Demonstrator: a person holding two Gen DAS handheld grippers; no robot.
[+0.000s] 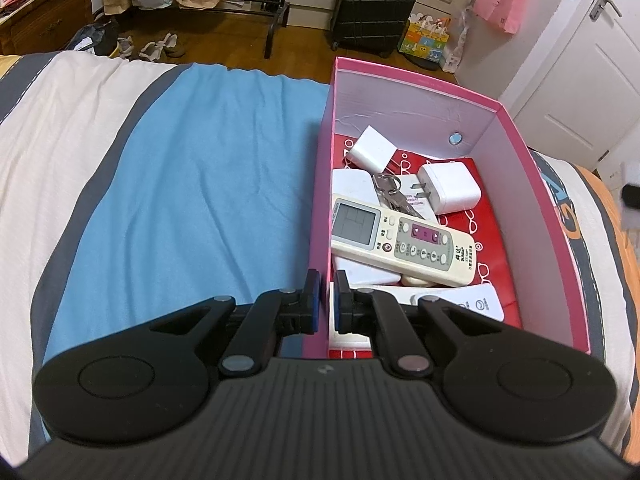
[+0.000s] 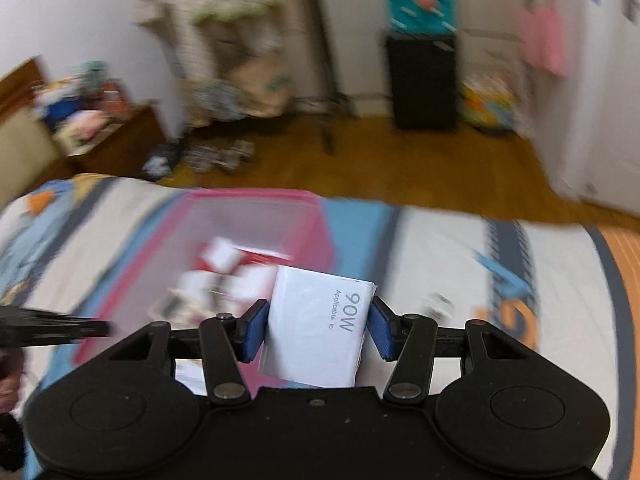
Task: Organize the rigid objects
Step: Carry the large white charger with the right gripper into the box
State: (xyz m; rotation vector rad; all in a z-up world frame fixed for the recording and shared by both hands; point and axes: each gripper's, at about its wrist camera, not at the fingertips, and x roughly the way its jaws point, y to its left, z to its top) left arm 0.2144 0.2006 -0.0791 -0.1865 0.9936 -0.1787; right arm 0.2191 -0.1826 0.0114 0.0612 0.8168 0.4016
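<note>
Left wrist view is showing my left gripper (image 1: pixel 326 300) pinching the pink box's (image 1: pixel 536 184) wall, while only the right view is showing my right gripper (image 2: pixel 318 330) clamping a white 90W charger (image 2: pixel 320 328).

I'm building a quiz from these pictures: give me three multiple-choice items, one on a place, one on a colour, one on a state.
1. Where is the remote?
A in the box
B on the floor
C on the bedsheet

2. What colour are the box outer walls?
A green
B pink
C black

3. What is the right claw doing?
A hanging empty
B gripping keys
C gripping a white charger

Answers: 1 A, it lies on other items inside; 2 B, the rim and sides show pink; 3 C, the pads press the charger's sides.
</note>
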